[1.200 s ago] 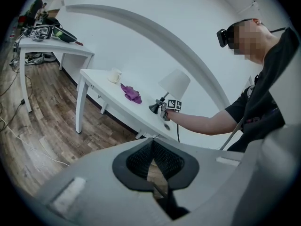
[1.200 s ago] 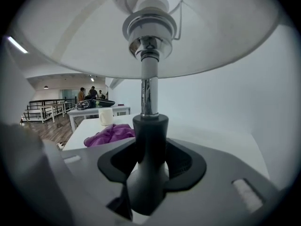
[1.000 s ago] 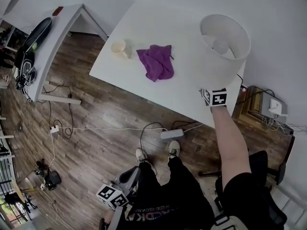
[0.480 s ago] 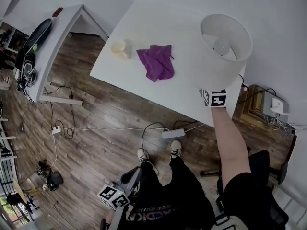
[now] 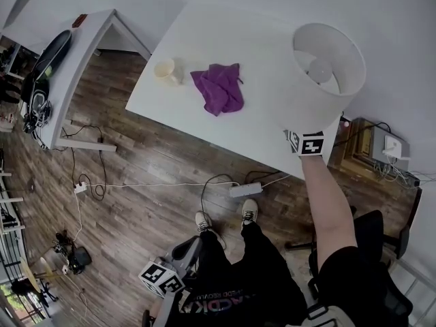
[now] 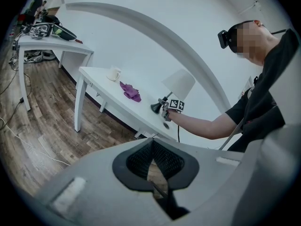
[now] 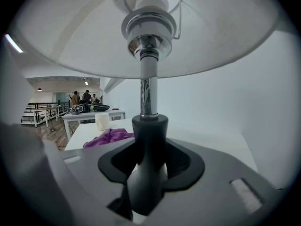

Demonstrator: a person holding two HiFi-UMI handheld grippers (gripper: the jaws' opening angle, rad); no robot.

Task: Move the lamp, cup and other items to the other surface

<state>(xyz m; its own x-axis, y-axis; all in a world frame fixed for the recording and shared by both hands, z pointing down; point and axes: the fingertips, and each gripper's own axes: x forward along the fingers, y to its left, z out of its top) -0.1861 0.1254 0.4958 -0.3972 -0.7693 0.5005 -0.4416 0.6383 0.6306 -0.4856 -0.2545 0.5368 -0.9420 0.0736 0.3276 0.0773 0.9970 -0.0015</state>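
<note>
Right hand-held gripper [image 7: 146, 173], clamped on the black neck of the white-shaded chrome lamp [image 5: 329, 63], has nudged it right over the white surface [image 5: 225, 39], suggesting the carry is starting; left hand-held gripper [image 6: 151, 161] hangs closed, empty, beside the person's legs [image 5: 231, 264]

The right arm [image 5: 327, 206] reaches straight out, forearm bare, and the right gripper [image 7: 146, 173] at its end points slightly downward — its fingers [image 7: 181, 161] are clamped on either side of the dark neck of the lamp [image 7: 149, 126]. The left gripper [image 6: 153, 166] hangs low beside the left thigh [image 5: 212, 271], tilted downward — its fingers [image 6: 167, 161] meet at the tips with nothing between them.
</note>
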